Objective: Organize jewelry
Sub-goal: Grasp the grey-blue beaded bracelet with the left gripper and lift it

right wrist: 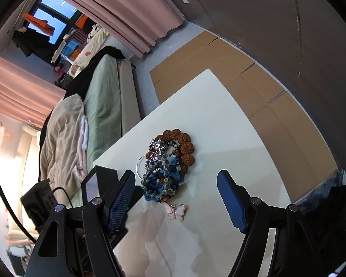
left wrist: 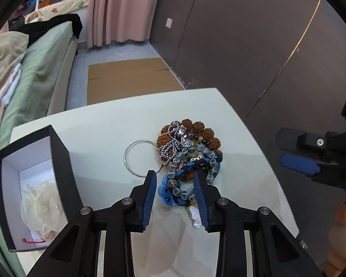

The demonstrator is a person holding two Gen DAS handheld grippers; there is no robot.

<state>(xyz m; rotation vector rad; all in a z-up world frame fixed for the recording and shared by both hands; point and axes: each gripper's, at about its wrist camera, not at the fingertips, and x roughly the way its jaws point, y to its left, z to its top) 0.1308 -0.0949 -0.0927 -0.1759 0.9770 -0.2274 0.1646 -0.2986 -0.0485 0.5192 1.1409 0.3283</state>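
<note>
Beaded jewelry pile [left wrist: 186, 154] mid-counter [left wrist: 103, 124], box [left wrist: 34, 184] beside | left gripper [left wrist: 175, 177] jaws half-closed, straddling blue bracelet [left wrist: 173, 189], no grip visible | right gripper [right wrist: 176, 184] jaws wide, empty | tangled, slippery; pinch one strand.

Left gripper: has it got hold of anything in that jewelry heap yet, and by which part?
Not clearly. The left gripper straddles the blue and clear bead bracelets at the pile's near edge; pad contact cannot be told.

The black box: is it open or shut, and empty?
Open, not empty: the black box has no lid on and a cream pouch lies inside.
</note>
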